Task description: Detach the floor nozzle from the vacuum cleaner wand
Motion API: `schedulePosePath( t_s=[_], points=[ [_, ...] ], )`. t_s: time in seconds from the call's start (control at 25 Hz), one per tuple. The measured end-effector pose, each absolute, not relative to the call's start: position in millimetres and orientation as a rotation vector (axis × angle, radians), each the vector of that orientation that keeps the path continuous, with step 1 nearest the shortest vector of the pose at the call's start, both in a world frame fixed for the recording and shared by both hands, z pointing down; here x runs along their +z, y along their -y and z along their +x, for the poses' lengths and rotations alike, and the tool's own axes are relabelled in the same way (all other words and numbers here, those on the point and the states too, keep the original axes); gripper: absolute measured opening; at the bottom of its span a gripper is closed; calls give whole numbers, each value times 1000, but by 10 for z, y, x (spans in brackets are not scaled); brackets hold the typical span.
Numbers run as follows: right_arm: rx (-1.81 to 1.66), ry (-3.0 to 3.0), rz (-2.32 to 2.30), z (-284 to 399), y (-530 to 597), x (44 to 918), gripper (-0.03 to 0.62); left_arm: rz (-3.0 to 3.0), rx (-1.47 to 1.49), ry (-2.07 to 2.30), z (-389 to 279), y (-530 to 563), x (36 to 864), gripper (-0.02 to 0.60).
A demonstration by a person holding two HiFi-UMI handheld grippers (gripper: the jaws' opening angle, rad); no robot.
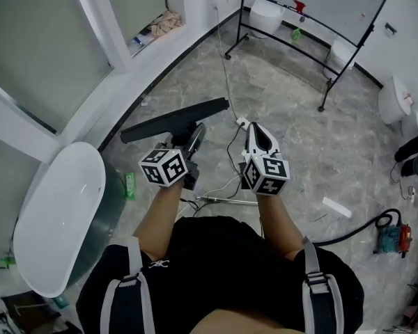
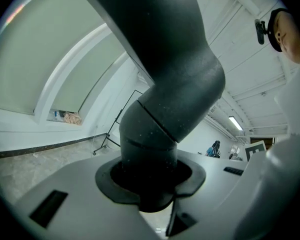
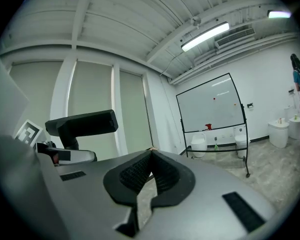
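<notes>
In the head view my left gripper [image 1: 194,142] is shut on the neck of the dark floor nozzle [image 1: 174,120] and holds it off the floor, its long flat head lying crosswise ahead of me. The left gripper view shows that thick dark grey neck [image 2: 165,89] clamped between the jaws of the left gripper [image 2: 150,184]. My right gripper [image 1: 259,135] is beside it, shut with nothing in it; its ribbed pads [image 3: 137,173] meet. From the right gripper view the nozzle [image 3: 82,123] appears at the left. A thin metal rod [image 1: 226,201] lies on the floor below my hands.
A white oval tub [image 1: 56,214] stands at my left, next to a curved window wall. A whiteboard on a wheeled stand [image 1: 313,19] is ahead, with toilets behind it. Cables [image 1: 230,152] cross the floor. A black hose [image 1: 352,234] leads to a teal machine [image 1: 393,239] at the right.
</notes>
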State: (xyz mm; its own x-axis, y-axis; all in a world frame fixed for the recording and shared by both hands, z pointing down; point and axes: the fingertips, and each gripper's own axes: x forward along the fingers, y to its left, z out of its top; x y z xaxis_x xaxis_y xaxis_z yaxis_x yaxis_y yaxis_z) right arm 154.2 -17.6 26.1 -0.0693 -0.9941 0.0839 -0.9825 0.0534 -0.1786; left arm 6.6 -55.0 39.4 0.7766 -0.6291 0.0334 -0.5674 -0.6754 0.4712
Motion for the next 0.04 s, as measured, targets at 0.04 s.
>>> schedulePosePath(
  t_s=[0.04],
  points=[
    [-279, -2237, -2096, 1551, 185, 235, 15, 2516, -179, 904, 77, 553, 368, 127]
  ],
)
